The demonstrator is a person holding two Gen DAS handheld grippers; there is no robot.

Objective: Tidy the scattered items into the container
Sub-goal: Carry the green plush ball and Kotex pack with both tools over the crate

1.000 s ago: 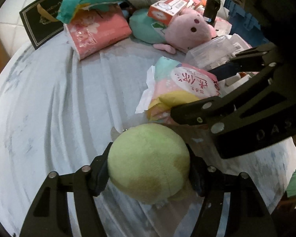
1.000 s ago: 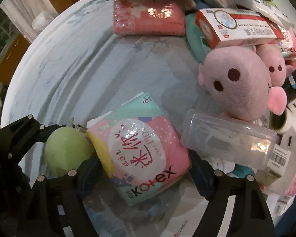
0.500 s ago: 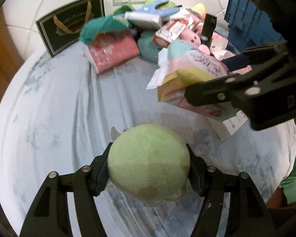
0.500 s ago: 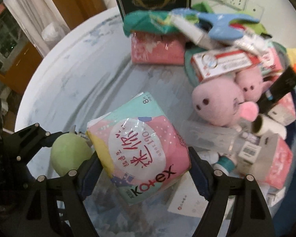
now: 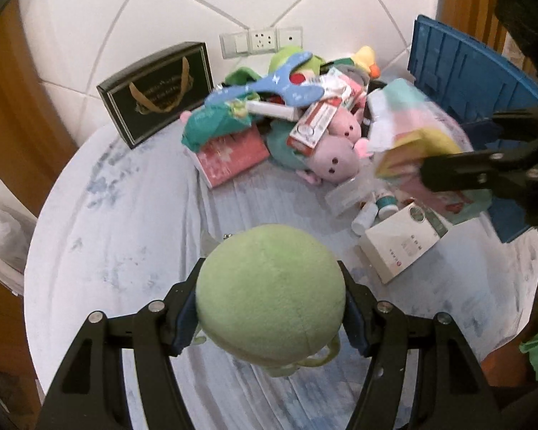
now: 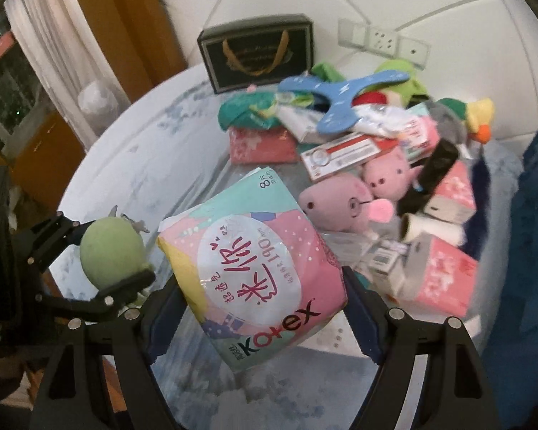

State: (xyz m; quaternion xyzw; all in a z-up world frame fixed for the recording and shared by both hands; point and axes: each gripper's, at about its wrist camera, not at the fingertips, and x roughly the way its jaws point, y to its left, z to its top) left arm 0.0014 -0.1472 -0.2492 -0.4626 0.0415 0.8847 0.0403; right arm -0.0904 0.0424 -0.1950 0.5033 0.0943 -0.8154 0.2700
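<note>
My left gripper [image 5: 270, 308] is shut on a round green plush toy [image 5: 269, 292], held well above the round table [image 5: 118, 222]. In the right wrist view that same green plush toy [image 6: 111, 251] shows at the left, clamped by the left gripper [image 6: 114, 256]. My right gripper [image 6: 258, 301] is shut on a pink and mint Kotex pad pack [image 6: 251, 279], also lifted off the cloth. From the left wrist view the pad pack [image 5: 412, 132] hangs at the right in the right gripper [image 5: 444, 165]. A blue crate [image 5: 459, 82] stands at the right.
A heap of items lies at the table's back: pink plush pigs [image 6: 362, 193], a pink tissue pack [image 5: 229, 157], a red and white box [image 5: 314, 123], a blue boomerang [image 6: 344, 96], a white box [image 5: 401, 247]. A black gift box [image 5: 157, 89] leans on the wall.
Both grippers have risen with their loads, the green plush and the pad pack. The table and the heap look smaller and farther; the wall and the blue crate have come into view.
</note>
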